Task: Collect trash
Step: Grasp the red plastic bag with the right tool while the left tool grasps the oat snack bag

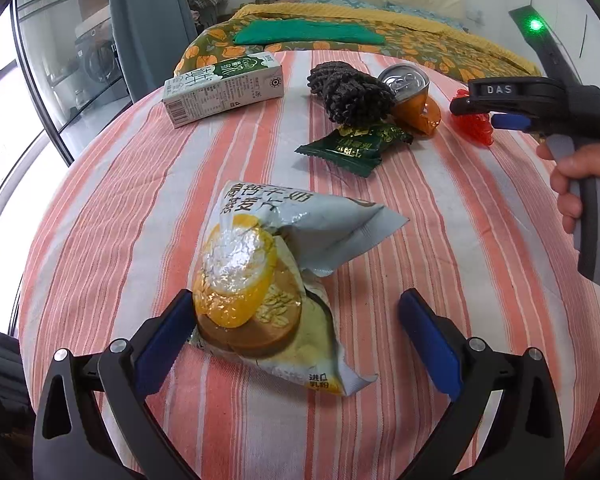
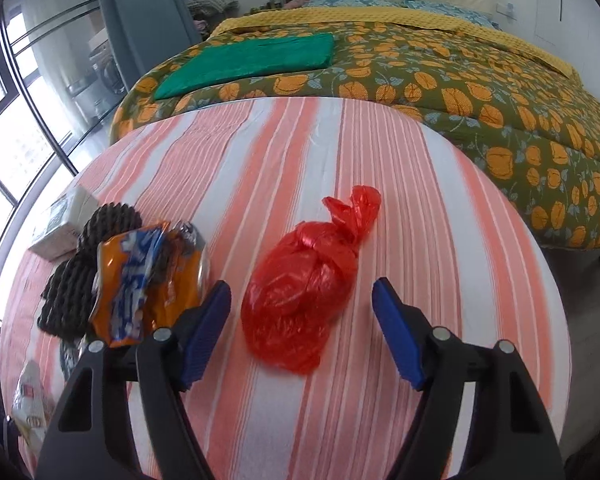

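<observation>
On the striped bench the left tongs gape wide around a torn oatmeal packet, long axis running away from them. The right tongs stand open astride a knotted red bag, knot pointing toward the far edge; a crushed orange can and a dark knitted cloth crowd their left.

A tablecloth is showing salmon-pink and white stripes. A knotted plastic bag on it is glowing translucent red. A crushed can is wearing orange with blue-and-white lettering, beside a dark knitted bundle. A wrapper is showing dark green with gold print. A bedspread is displaying orange fruit on olive green, a plain green cloth lying on it.
</observation>
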### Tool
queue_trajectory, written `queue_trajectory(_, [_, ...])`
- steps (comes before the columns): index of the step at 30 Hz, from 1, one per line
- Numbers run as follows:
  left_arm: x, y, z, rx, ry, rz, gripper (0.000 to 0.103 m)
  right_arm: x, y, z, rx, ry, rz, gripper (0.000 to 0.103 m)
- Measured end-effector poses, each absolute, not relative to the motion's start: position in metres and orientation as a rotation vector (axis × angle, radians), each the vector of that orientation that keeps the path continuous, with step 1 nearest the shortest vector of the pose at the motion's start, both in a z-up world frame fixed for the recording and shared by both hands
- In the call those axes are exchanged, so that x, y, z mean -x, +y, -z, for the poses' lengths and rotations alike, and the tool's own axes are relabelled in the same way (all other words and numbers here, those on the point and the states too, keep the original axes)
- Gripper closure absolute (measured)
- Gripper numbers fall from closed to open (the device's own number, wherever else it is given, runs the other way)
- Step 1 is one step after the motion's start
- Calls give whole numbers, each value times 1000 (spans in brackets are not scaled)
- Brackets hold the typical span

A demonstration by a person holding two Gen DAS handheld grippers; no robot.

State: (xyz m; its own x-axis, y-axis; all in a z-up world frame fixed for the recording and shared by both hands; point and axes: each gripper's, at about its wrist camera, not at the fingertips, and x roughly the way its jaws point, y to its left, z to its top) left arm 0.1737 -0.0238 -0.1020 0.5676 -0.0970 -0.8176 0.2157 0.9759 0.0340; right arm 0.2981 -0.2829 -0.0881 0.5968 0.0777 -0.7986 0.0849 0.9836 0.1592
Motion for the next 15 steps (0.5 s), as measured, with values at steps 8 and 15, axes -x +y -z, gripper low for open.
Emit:
queue_trajectory(8, [-174,-24,102,-135,951,184,5,-265,-289,85,-130,923,-84,62])
queue_trajectory(15, [-174,-24,102,-137,950,182,5,-180,-264,77,-31,924,-300,62])
